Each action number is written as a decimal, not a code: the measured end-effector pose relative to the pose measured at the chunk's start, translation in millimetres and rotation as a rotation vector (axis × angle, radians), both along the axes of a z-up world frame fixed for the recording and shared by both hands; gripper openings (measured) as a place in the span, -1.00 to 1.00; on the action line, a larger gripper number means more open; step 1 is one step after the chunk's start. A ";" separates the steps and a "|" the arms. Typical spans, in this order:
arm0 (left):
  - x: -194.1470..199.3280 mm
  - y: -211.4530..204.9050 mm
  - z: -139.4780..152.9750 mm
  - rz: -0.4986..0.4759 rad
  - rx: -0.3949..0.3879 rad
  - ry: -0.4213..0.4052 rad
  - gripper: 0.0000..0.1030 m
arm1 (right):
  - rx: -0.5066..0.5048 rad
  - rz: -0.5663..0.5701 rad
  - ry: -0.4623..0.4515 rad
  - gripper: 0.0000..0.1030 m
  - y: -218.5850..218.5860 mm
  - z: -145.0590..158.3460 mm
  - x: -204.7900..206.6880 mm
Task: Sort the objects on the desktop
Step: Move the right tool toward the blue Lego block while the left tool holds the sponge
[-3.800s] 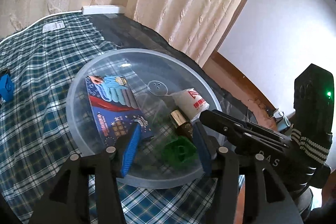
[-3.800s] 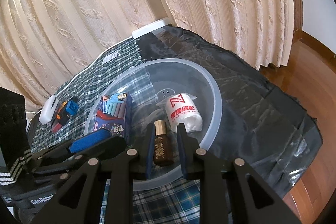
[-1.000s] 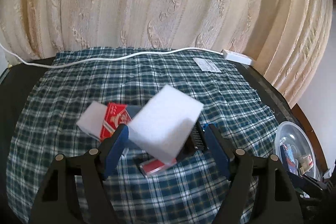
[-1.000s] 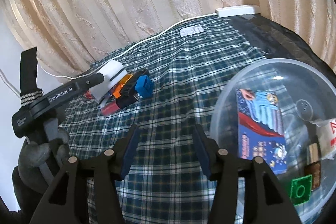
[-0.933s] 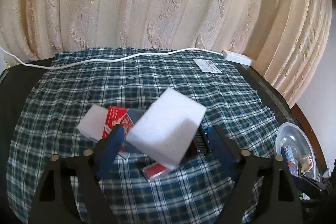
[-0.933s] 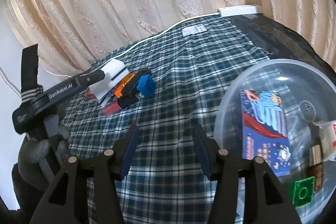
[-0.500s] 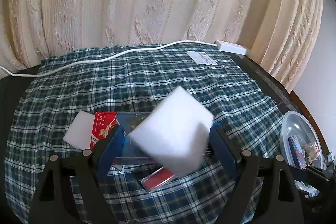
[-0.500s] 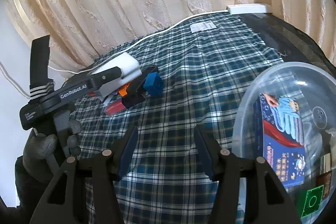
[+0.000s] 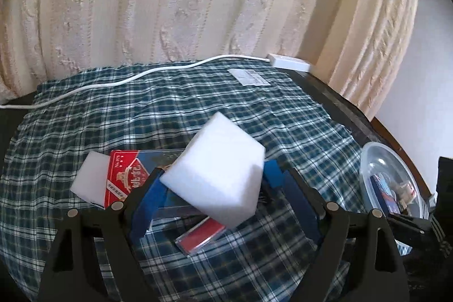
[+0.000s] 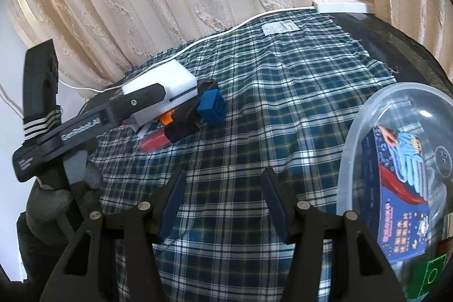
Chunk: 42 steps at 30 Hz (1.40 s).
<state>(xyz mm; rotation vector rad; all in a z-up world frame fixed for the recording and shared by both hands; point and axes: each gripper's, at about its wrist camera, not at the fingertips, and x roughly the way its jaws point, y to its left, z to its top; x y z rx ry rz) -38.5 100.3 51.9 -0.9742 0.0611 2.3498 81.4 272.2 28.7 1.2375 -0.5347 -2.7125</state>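
My left gripper [image 9: 215, 174] is shut on a white sponge block [image 9: 218, 169], held tilted just above a small pile. The right wrist view shows the same sponge [image 10: 164, 84] between the left gripper's [image 10: 181, 95] black fingers. In the pile lie a red card box [image 9: 124, 180], a second white sponge [image 9: 90, 180], a clear case with a red insert [image 9: 201, 234] and a blue brick [image 10: 212, 109]. My right gripper [image 10: 223, 203] hangs open over bare plaid cloth, with nothing between its pads. A clear plastic bowl [image 10: 351, 137] at the right holds a blue crayon box [image 10: 396, 183] and a green brick [image 10: 430, 273].
A plaid cloth [image 9: 198, 115] covers the dark table, which drops off at the right. A white cable [image 9: 113, 81] and power strip [image 9: 288, 62] run along the back under the curtain. A paper label [image 9: 249, 77] lies nearby. A gloved hand [image 10: 56, 188] grips the left tool.
The left gripper has rolled a little with the sponge still between its pads. The right gripper has drifted left, away from the bowl. Seconds earlier both were over the bowl.
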 end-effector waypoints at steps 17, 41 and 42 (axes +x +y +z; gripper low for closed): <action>10.7 3.7 18.4 0.040 -0.112 0.165 1.00 | -0.010 -0.005 0.004 0.17 1.2 -0.2 3.6; -6.4 11.3 -8.3 0.067 -0.171 0.144 0.36 | -0.019 -0.005 -0.006 0.17 -0.3 -0.3 0.5; -6.2 8.4 -6.5 0.073 -0.161 0.143 0.34 | -0.015 -0.005 -0.007 0.17 -0.8 0.5 0.0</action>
